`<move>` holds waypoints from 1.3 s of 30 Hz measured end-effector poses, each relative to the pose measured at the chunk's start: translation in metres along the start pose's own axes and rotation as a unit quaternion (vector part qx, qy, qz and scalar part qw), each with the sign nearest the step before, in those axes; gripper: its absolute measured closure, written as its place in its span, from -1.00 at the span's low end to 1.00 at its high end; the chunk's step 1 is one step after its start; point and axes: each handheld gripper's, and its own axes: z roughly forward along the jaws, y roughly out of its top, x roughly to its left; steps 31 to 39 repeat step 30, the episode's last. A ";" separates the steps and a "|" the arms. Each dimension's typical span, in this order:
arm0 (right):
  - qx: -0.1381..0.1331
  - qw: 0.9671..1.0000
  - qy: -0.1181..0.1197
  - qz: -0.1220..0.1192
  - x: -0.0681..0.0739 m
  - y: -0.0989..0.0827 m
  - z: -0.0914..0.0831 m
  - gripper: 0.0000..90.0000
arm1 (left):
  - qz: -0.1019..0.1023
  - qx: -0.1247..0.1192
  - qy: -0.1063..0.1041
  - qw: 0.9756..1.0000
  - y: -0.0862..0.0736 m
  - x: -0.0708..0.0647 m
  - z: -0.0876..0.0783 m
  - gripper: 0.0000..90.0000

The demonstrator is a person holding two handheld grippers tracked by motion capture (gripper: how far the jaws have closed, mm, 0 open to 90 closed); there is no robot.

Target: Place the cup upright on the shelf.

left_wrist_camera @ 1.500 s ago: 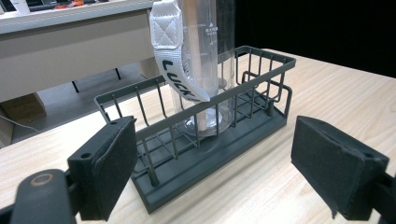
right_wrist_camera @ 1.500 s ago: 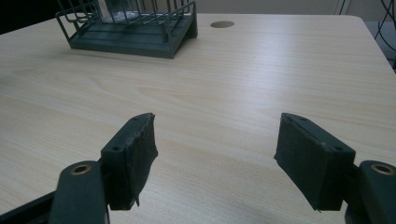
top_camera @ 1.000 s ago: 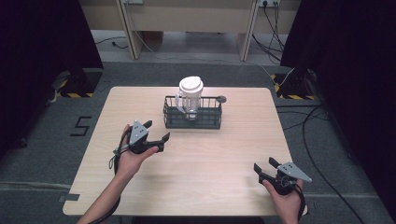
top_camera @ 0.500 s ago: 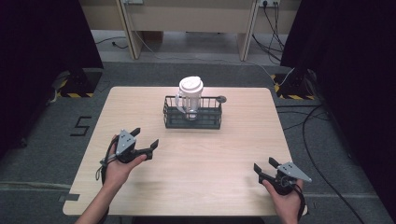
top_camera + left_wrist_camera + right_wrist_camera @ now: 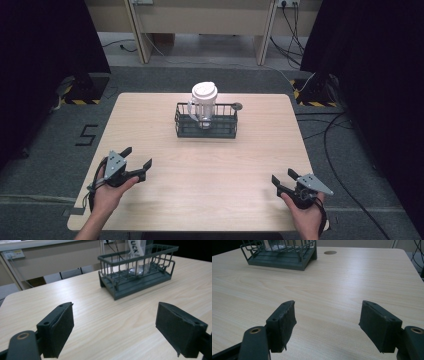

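I hold my left tool (image 5: 136, 158) low over the near left part of the bench (image 5: 210, 165), its jaws spread wide with nothing between them, and they point toward the middle of the bench. My left hand (image 5: 107, 187) wraps the body of it, and the grey three-cornered plate on top tilts a little toward me. In the left gripper view the two black pads (image 5: 60, 328) stand far apart, with bare pale wood between them and the dark wire basket (image 5: 137, 272) ahead and a little to the right. My right tool (image 5: 284, 179) sits at the near right corner of the bench, also with its jaws wide apart and empty, and my right hand (image 5: 306, 212) holds it from below. In the right gripper view its pads (image 5: 283, 323) frame bare wood, and the basket (image 5: 279, 255) lies far ahead toward the upper left, with a small round dark disc (image 5: 330, 252) set in the bench surface beyond it. From the high view the basket (image 5: 205, 121) stands on the far middle of the bench, well apart from both tools. A clear jug with a white lid (image 5: 203, 102) stands upright inside it, toward its left half, with its handle on the left side.
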 end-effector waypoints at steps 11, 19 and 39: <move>0.000 1.000 -0.001 -0.001 0.000 0.000 0.000 -0.35 | -0.024 0.014 0.030 0.999 -0.023 0.020 -0.024 -0.68; -0.001 1.000 -0.002 -0.002 0.000 0.000 -0.001 -0.35 | -0.033 0.018 0.049 0.998 -0.030 0.029 -0.028 -0.68; 0.000 1.000 -0.004 0.003 0.000 0.000 0.000 -0.35 | -0.053 0.004 0.067 0.996 -0.036 0.022 -0.028 -0.68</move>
